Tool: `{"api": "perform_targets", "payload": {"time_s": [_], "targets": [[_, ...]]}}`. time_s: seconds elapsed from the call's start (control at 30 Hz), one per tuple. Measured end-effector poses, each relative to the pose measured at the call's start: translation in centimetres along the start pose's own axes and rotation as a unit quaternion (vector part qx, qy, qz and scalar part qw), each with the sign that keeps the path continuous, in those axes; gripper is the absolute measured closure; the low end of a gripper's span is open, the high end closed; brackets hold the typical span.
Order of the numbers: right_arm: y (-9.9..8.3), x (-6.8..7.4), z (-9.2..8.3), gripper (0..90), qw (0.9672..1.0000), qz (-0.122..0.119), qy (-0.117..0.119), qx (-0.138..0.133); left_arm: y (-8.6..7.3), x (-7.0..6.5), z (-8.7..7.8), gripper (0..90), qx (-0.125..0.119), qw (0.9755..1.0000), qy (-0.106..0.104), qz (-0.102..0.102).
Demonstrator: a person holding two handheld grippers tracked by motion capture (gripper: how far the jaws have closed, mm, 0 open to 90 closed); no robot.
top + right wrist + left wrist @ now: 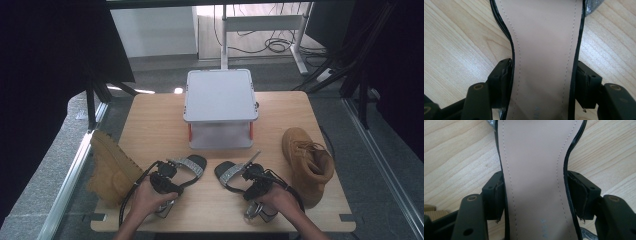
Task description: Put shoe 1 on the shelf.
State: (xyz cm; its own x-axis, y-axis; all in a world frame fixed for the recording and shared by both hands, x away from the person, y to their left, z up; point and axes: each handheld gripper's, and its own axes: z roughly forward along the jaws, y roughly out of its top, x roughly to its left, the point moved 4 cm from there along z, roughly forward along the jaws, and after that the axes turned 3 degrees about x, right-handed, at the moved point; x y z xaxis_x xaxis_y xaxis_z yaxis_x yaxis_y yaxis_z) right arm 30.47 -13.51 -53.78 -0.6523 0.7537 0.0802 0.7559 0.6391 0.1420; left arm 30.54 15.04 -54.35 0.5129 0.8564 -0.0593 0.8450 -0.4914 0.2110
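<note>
Two black sandals with beige insoles and glittery silver straps lie side by side on the wooden table (155,125). My left gripper (171,169) sits over the left sandal (194,164). In the left gripper view its jaws (535,195) clamp the narrow waist of the insole (534,157), with both pads against the sole's black edges. Over the right sandal (230,174) is my right gripper (251,173). Its jaws (544,80) likewise bracket that insole (544,32), pads touching both edges. A hand holds each gripper from the near edge.
A grey two-level stand (220,95) with red posts is at the table's back centre. One tan boot (111,167) lies on its side at the left edge, and another tan boot (306,160) stands at the right. Black curtains flank the table.
</note>
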Motion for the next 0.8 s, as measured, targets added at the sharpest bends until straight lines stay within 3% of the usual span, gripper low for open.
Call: {"api": "perform_targets", "payload": {"time_s": [0.13, 0.27, 0.57, 0.8], "targets": [[0.1, 0.1, 0.0, 39.0, 1.0, -0.003, -0.007, 0.007, 0.0, 0.0, 0.2, 38.1, -0.005, 0.9999, 0.014, -0.004], [0.1, 0.0, 0.0, 39.6, 1.0, 0.001, -0.005, 0.004, -0.1, 0.2, 0.2, 40.4, -0.011, 0.9999, 0.009, -0.007], [-0.3, -0.9, -0.1, 42.5, 0.9989, 0.027, 0.025, -0.028, -0.2, 0.6, 0.0, 41.8, -0.011, 0.9999, -0.01, -0.008], [-0.3, -1.3, -0.4, 42.8, 0.9977, 0.041, 0.041, -0.035, 0.0, 0.6, -0.8, 41.9, -0.022, 0.9995, -0.021, -0.008]]}}
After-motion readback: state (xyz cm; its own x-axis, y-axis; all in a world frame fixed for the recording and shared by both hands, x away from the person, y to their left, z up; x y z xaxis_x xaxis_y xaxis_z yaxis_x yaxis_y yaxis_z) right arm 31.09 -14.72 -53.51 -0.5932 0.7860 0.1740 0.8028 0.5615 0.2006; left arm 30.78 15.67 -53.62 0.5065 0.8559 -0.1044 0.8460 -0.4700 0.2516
